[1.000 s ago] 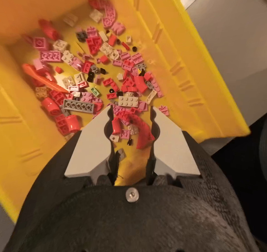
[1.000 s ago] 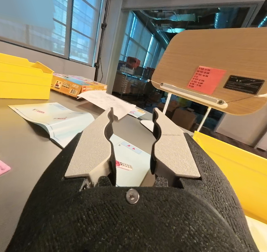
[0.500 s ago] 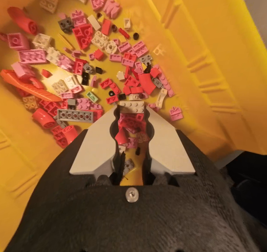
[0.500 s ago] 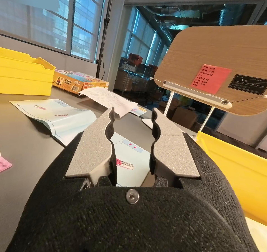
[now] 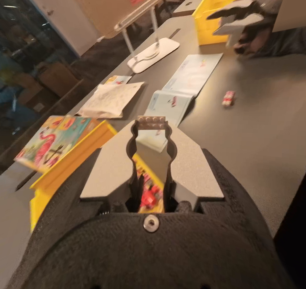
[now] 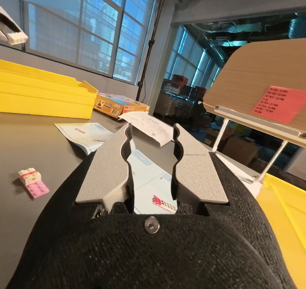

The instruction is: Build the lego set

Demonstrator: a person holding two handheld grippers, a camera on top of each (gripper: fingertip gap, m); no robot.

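Note:
My left gripper is shut on a pale cream flat brick with two rows of studs, pinched by its ends between the fingertips and held in the air above the grey table. Below it, between the fingers, shows the yellow bin of red and pink bricks. My right gripper is open and empty above the open light-blue instruction booklet; it also shows in the left wrist view. A small white, red and pink brick assembly lies on the table, and shows in the left wrist view too.
A colourful set box lies left of the booklet, with a white paper bag beyond. A wooden board on a white stand stands at the back. A second yellow bin sits at the right. The grippers' ends are close to 30 cm from one another.
My left gripper closed on the cream brick inside the bin, then lifted it out and swung up over the table. My right gripper stayed open and shifted only a little.

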